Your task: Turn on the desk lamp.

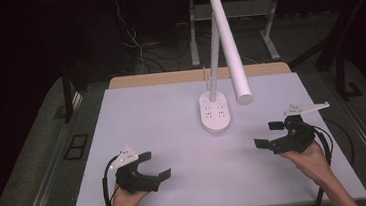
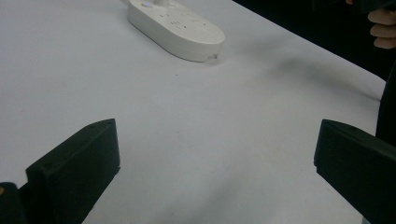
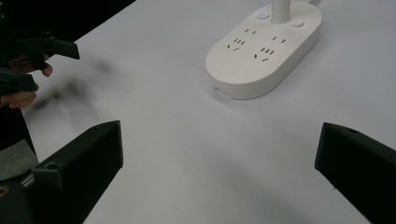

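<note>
**Lamp base set between two open grippers, slightly nearer the right**

A white table [image 1: 163,135] is seen from above, with a white desk lamp [image 1: 216,111] standing on its far middle part. The lamp's oval base [image 3: 264,49], which carries socket slots and two buttons, is laid with its long axis running from the near edge toward the far edge of the table; a stem rises from its far end and a long tubular head [image 1: 230,48] is angled out over the table to the right of the base.

The left gripper [image 1: 150,167] is held near the front left corner, the right gripper [image 1: 269,134] at the right side, somewhat farther forward. Both are held with jaws spread wide and nothing between them. The base lies forward and to the right of the left gripper, and forward and to the left of the right gripper. The right gripper is judged the nearer, so a reach toward the base or its buttons is likely best made from that side.
</note>
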Available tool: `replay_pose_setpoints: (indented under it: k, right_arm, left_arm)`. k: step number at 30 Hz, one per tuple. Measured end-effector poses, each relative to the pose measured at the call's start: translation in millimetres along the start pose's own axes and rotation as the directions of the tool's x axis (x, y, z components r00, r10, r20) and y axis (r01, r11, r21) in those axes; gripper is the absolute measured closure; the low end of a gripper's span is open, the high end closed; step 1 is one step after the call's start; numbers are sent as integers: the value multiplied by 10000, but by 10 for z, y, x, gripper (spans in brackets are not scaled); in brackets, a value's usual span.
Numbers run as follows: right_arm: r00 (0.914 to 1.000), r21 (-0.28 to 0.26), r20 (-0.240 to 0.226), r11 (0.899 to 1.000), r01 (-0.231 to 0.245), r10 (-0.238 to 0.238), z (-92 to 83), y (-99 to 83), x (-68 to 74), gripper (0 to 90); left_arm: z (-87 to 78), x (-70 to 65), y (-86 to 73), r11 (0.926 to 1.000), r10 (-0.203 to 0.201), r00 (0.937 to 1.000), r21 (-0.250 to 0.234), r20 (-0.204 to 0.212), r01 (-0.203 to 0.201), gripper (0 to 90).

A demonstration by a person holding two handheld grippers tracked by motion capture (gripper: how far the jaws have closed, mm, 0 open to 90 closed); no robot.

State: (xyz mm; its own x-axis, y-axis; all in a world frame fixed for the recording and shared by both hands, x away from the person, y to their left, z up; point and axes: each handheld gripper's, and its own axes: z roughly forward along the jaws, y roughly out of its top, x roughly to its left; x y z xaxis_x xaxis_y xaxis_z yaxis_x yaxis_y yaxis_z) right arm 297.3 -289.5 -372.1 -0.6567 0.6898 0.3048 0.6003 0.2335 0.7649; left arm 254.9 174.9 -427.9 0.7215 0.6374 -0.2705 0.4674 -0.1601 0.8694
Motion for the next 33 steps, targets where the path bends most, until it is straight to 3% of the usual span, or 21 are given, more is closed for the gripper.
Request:
replay_pose_setpoints:
  k: [17, 33]
  right_arm:
    - [9993, 213, -42, 9991, 377, -376, 132, 299, -54, 8]
    - [9991, 483, -56, 9979, 425, -423, 281, 549, -155, 8]
  left_arm:
    - [-3, 3, -2, 10000, -39, 10000, -31, -30, 39, 0]
    - [-1, 2, 0, 10000, -24, 10000, -16, 0, 24, 0]
